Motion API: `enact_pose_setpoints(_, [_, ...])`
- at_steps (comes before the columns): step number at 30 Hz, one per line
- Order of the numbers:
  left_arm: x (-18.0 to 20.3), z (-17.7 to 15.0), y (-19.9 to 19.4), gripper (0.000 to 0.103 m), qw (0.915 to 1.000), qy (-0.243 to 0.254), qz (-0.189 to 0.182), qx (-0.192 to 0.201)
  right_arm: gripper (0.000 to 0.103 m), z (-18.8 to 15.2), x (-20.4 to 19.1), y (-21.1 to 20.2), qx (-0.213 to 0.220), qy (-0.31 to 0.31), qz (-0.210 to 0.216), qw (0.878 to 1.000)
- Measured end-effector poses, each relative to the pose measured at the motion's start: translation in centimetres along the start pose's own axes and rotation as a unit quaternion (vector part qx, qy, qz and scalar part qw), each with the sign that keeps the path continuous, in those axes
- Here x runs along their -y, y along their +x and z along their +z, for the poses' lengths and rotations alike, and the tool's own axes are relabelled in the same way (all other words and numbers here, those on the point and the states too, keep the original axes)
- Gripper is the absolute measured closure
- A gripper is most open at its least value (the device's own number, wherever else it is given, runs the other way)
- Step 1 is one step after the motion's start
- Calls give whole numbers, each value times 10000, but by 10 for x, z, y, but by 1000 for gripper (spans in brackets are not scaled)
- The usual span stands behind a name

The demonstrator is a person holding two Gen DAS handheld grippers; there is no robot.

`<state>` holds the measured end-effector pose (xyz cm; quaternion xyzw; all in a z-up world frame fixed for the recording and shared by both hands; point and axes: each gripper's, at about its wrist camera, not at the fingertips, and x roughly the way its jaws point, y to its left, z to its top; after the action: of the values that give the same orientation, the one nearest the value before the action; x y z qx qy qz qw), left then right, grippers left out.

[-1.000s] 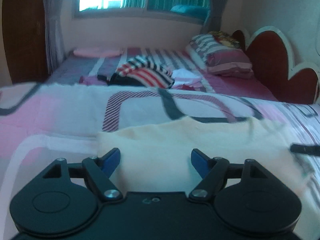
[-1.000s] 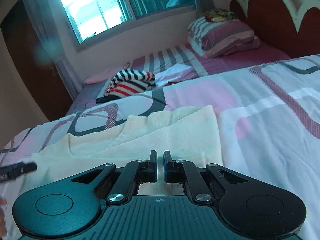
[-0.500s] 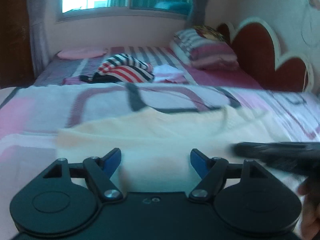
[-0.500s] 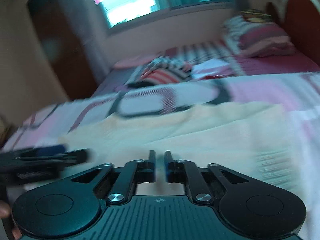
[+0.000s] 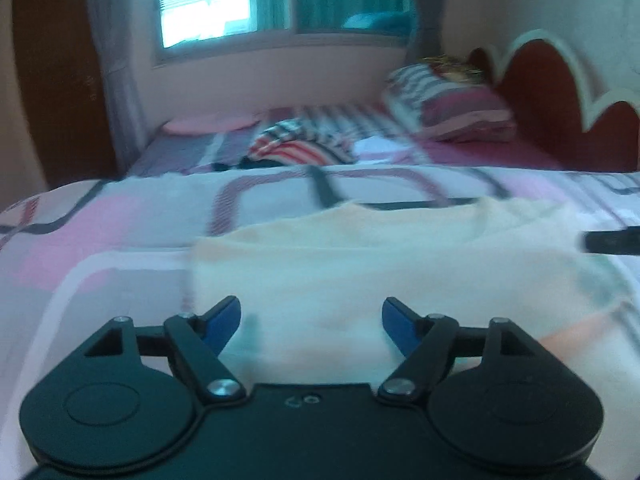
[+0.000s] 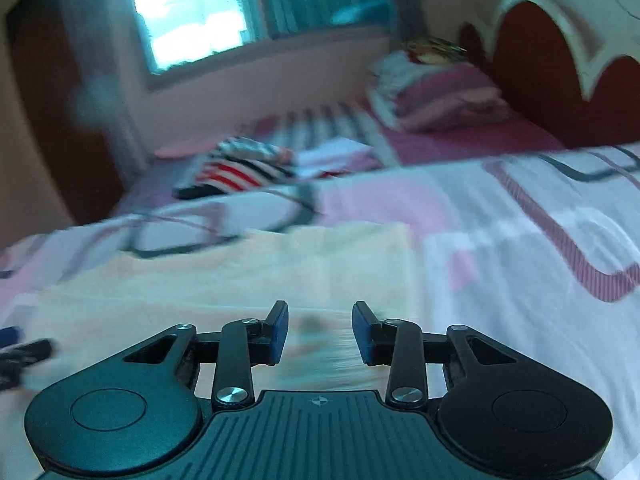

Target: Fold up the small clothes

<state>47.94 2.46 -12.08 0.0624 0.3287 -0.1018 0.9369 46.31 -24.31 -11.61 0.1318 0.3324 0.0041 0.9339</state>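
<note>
A cream garment [image 5: 360,260] lies spread flat on the patterned bedcover [image 5: 100,220]. My left gripper [image 5: 311,316] hovers over its near left part, jaws wide and opening, nothing pressed between the blue pads. My right gripper [image 6: 320,330] hangs over the garment's [image 6: 240,280] near right part, its jaws opening to a moderate gap with only the cloth lying below them. In the left wrist view a tip of the right gripper [image 5: 612,242] shows at the right edge. The left gripper [image 6: 24,354] shows at the left edge of the right wrist view.
A pile of striped clothes [image 5: 296,146] and a white piece [image 6: 332,152] lie farther back on the bed. Striped and pink pillows [image 5: 452,108] rest against the red scalloped headboard [image 5: 560,100]. A window [image 5: 208,8] is behind, a dark wooden door [image 5: 60,80] at left.
The right gripper's jaws went from shut to parted, letting go of the cream garment. Both views swung sideways; the right gripper has drawn back to the right edge of the left view.
</note>
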Motion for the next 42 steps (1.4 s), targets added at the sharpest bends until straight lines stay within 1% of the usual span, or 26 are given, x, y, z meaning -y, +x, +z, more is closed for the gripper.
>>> enact_pose_setpoints(2, [16, -7, 1, 27, 9997, 220, -85, -117, 67, -10, -21, -6, -35, -416, 137, 9990])
enact_pose_setpoints(3, [21, -12, 10, 24, 9990, 302, -77, -330, 67, -17, -30, -4, -169, -618, 156, 9978])
enact_pose_setpoints(4, [23, -17, 15, 24, 9987, 309, -50, -395, 67, -27, -34, 4, -435, -759, 67, 9961])
enact_pose_setpoints(5, [20, -18, 14, 24, 9992, 223, -71, -329, 67, -35, -34, 13, -618, -839, -15, 9946])
enact_pose_setpoints(6, [18, -15, 11, 24, 9991, 175, -74, -380, 67, -38, -34, 12, -494, -927, -14, 9945])
enact_pose_setpoints(7, [16, -13, 6, 25, 9993, 159, -12, -349, 67, -35, -33, 9, -528, -881, -27, 9947])
enact_pose_setpoints(8, [12, -12, -3, 26, 9997, 135, 107, -186, 67, -33, -30, 3, -482, -803, -19, 9956])
enact_pose_setpoints(9, [8, -13, -8, 26, 9998, 93, 149, -100, 67, -32, -26, -6, -314, -729, -27, 9968])
enact_pose_setpoints(10, [4, -14, -8, 26, 9997, 40, 187, -157, 67, -32, -21, -11, -222, -688, -83, 9973])
enact_pose_setpoints(11, [0, -17, -4, 26, 9991, 1, 262, -327, 67, -33, -19, -10, -246, -672, -143, 9973])
enact_pose_setpoints(12, [-1, -20, 0, 24, 9984, -15, 298, -487, 67, -35, -14, -4, -388, -678, -232, 9967])
enact_pose_setpoints(13, [-1, -23, 2, 24, 9982, -5, 305, -525, 67, -38, -9, 2, -566, -673, -267, 9958])
enact_pose_setpoints(14, [1, -24, 1, 24, 9981, 59, 360, -492, 67, -39, -7, 2, -518, -688, -205, 9961])
enact_pose_setpoints(17, [9, -24, -1, 24, 9969, 204, 499, -574, 67, -37, -7, 0, -559, -810, -193, 9950])
enact_pose_setpoints(22, [11, -24, 0, 22, 9960, 232, 568, -654, 67, -37, -5, 0, -576, -877, -118, 9944])
enact_pose_setpoints(28, [15, -24, 1, 19, 9944, 253, 749, -707, 67, -38, 0, -3, -553, -979, -23, 9937])
enact_pose_setpoints(31, [18, -21, 0, 19, 9927, 238, 890, -774, 67, -38, 0, -3, -561, -1064, 9, 9927])
enact_pose_setpoints(34, [23, -24, -8, 21, 9909, 282, 1092, -731, 66, -38, 2, -4, -549, -1082, 104, 9926])
enact_pose_setpoints(36, [24, -28, -15, 21, 9904, 277, 1151, -710, 58, -40, 3, -7, -561, -1229, 177, 9907])
enact_pose_setpoints(37, [23, -30, -18, 21, 9902, 257, 1176, -714, 52, -41, 1, -8, -592, -1383, 238, 9883])
enact_pose_setpoints(39, [22, -33, -26, 21, 9902, 205, 1189, -705, 51, -42, -1, -15, -608, -1514, 259, 9863])
enact_pose_setpoints(40, [22, -34, -30, 21, 9903, 203, 1190, -688, 51, -42, 2, -20, -588, -1469, 310, 9869])
enact_pose_setpoints(42, [22, -38, -42, 21, 9910, 208, 1159, -639, 51, -43, 10, -34, -505, -1174, 382, 9911])
